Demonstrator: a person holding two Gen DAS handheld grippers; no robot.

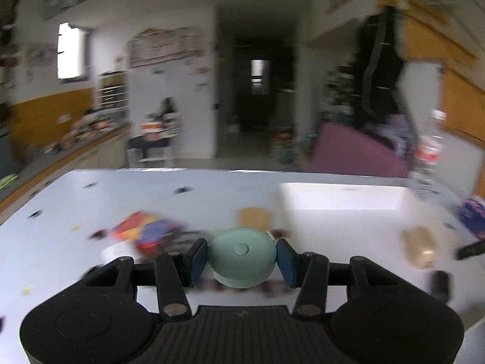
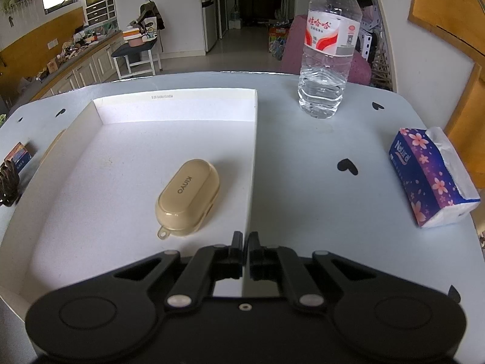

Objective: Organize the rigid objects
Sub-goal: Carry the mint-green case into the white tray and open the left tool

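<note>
My left gripper (image 1: 241,256) is shut on a round pale-green case (image 1: 241,256) with a centre button, its blue pads (image 1: 197,259) pressing both sides, lifted above the table; this view is blurred. A white shallow box (image 2: 253,139) lies on the table. Inside it rests a beige earbud case (image 2: 188,197), also visible in the left wrist view as a beige earbud case (image 1: 419,247). My right gripper (image 2: 245,242) is shut with nothing in it, hovering over the box's near right edge, just right of the beige case.
A water bottle (image 2: 329,45) stands behind the box; a purple tissue pack (image 2: 430,179) lies at the right. A colourful pack (image 1: 145,230), a tan flat object (image 1: 253,218) and dark small items lie left of the box. Black heart marks dot the white table (image 2: 318,166).
</note>
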